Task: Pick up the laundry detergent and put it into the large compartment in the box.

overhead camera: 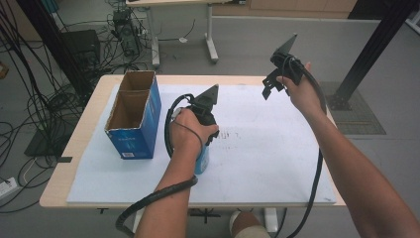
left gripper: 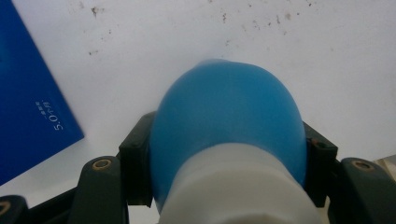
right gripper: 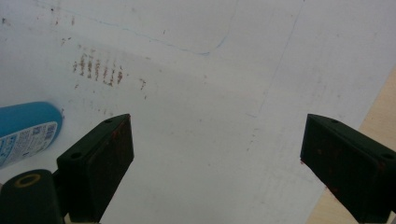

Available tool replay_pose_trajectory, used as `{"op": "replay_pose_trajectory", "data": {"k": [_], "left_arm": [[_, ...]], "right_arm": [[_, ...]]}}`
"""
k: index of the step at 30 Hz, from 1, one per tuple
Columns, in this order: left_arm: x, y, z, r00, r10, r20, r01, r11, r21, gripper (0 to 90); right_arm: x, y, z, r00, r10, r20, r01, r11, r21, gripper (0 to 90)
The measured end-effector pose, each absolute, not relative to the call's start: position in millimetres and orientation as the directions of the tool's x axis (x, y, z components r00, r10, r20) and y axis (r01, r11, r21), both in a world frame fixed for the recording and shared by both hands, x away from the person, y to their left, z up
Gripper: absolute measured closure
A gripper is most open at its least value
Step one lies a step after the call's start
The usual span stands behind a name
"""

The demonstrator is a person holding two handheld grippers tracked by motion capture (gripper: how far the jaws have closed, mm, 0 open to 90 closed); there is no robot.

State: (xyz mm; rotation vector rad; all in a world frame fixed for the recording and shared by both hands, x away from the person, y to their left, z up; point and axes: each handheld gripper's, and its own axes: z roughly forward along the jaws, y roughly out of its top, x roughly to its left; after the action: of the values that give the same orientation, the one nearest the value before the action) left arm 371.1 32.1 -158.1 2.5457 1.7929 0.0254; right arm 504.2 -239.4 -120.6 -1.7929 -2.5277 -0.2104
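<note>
Left gripper (overhead camera: pixel 206 130) sits centre of the high view, clamped on a blue bottle (overhead camera: pixel 202 161) that hangs below the hand over the white board (overhead camera: pixel 267 163). In the left gripper view the bottle (left gripper: pixel 224 135) sits in the middle, pads pressing both its sides, white section at bottom. Right gripper (overhead camera: pixel 274 85) is held up at upper right, jaws spread wide with nothing between them. Blue open-topped carton (overhead camera: pixel 133 116) stands on the table (overhead camera: pixel 79 144) at left of the frame, apart from the bottle.
</note>
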Motion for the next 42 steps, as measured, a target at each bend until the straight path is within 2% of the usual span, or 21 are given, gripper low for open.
{"op": "replay_pose_trajectory", "data": {"k": [31, 42], "left_arm": [[367, 38, -155, 0.334, 0.942, -0.022, 0.942, -0.333, 0.030, 37.9], [361, 41, -118, 0.345, 0.939, -0.013, 0.938, -0.344, 0.047, 37.9]], "right_arm": [[502, -237, -121, -0.338, 0.935, 0.104, 0.940, 0.330, 0.090, 9.4], [499, -235, -117, -0.347, 0.933, 0.098, 0.937, 0.338, 0.092, 9.4]]}}
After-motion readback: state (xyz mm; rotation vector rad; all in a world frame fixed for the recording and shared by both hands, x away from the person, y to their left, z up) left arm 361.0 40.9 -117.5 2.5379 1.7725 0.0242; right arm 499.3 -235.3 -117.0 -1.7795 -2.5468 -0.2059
